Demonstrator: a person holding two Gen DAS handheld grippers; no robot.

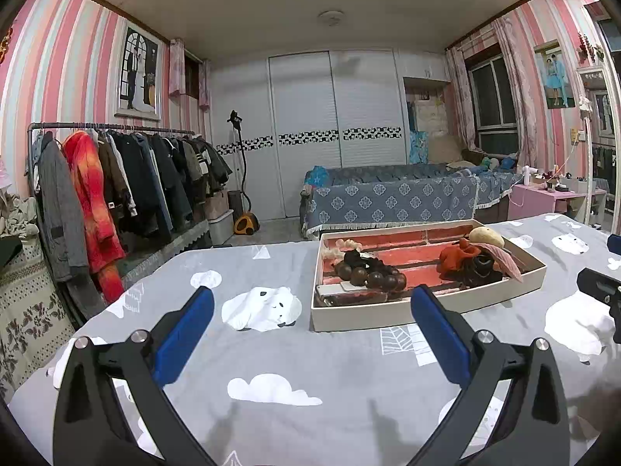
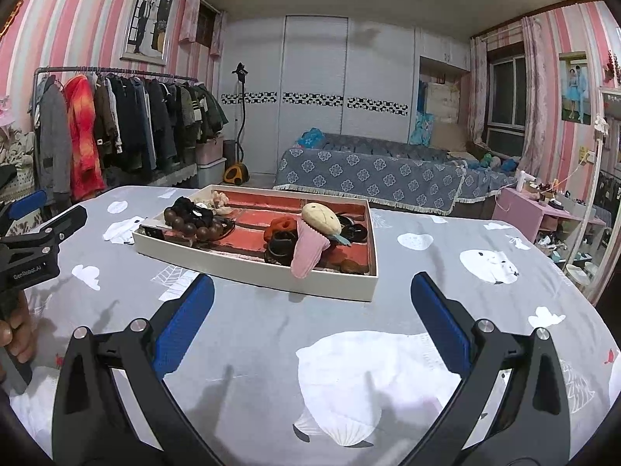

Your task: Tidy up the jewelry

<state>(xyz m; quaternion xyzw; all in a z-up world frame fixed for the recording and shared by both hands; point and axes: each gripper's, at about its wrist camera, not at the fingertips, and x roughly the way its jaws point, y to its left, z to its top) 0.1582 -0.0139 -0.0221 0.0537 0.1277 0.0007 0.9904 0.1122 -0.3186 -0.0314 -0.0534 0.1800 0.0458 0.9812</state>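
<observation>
From the left wrist camera, the left gripper (image 1: 312, 303) hangs above a bed cover (image 1: 271, 369), grey with white bears and clouds. Its blue pads (image 1: 182, 334) stand wide apart with nothing between them. The box (image 1: 388, 320), a shallow white one with a red lining, lies on the cover at about one o'clock from the gripper, near but not touching. Inside it, at the left end, sits a string of large dark wooden beads (image 1: 372, 275) with a black hair tie (image 1: 357, 258) just behind it and some pale beads (image 1: 343, 244) at the far left corner. At the right end lie an orange scrunchie (image 1: 458, 254), a pink cloth piece (image 1: 504, 260) and a beige pebble-shaped thing (image 1: 485, 235). Part of the right gripper (image 1: 599, 283) shows at three o'clock.

From the right wrist camera, the right gripper (image 2: 312, 303) hangs over the same bed cover (image 2: 252, 330), fingers spread wide and empty. The box (image 2: 271, 268) lies at about eleven o'clock, close ahead. The wooden beads (image 2: 194, 225) are at its left end; the pink cloth piece (image 2: 310, 248) hangs over the near rim, with the beige thing (image 2: 320, 217) resting on it and the orange scrunchie (image 2: 281, 227) just left. At nine o'clock the left gripper (image 2: 42, 229) shows, held by a hand (image 2: 17, 334).
</observation>
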